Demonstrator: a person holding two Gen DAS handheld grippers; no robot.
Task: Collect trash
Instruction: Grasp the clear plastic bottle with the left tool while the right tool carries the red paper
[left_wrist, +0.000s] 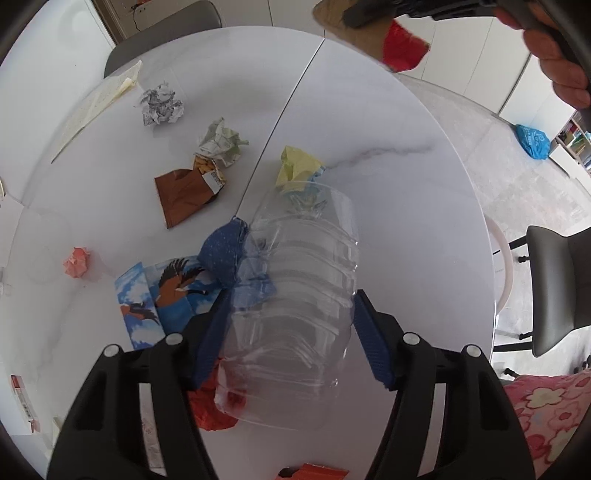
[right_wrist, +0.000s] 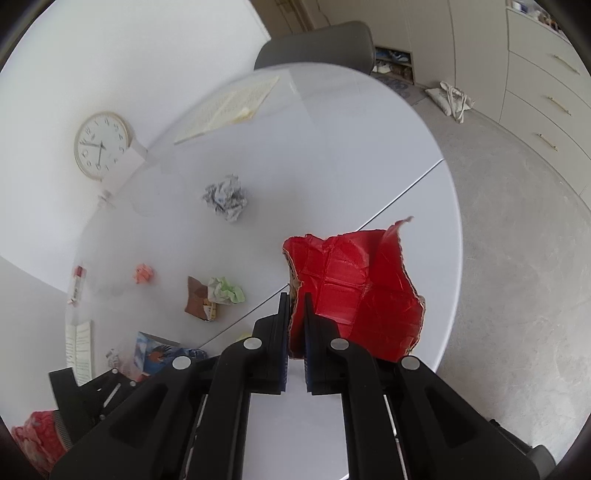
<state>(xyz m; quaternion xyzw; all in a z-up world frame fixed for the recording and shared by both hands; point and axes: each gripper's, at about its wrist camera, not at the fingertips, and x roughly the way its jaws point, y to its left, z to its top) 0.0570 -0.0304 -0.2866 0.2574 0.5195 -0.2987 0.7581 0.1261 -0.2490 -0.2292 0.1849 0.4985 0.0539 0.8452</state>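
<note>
Gripping looks like the theme here: the right gripper (right_wrist: 295, 314) is clenched tight on the torn edge of a red cardboard scrap (right_wrist: 354, 291), which hangs lifted above the white table (right_wrist: 332, 155), and in the left wrist view you can see that same scrap up in the air past the table's far edge. The left gripper (left_wrist: 291, 314) has its blue pads on either side of a clear plastic bottle (left_wrist: 295, 288) lying on its side; the pads look right against the ribbed wall, though I honestly can't tell if they're pressing or just touching. My guess is that bottle weighs next to nothing, is slick, and will squash or pop out if squeezed hard, so the ribbed middle is the sensible place to hold, not the smooth end. The cardboard is stiff but creased, corrugated along its rip, and should hold fine by an edge. Working out from the bottle: a crumpled blue polka-dot paper (left_wrist: 221, 254) touches its side, a yellow wad (left_wrist: 295, 166) sits just beyond its far end, a bird-print paper (left_wrist: 162, 291) lies flat beside the blue one, and something red-orange (left_wrist: 210, 410) peeks out under its near end. Further off are a brown wrapper (left_wrist: 181, 195), a pale green wad (left_wrist: 221, 142), a newsprint ball (left_wrist: 160, 105) and a small pink ball (left_wrist: 77, 261).
</note>
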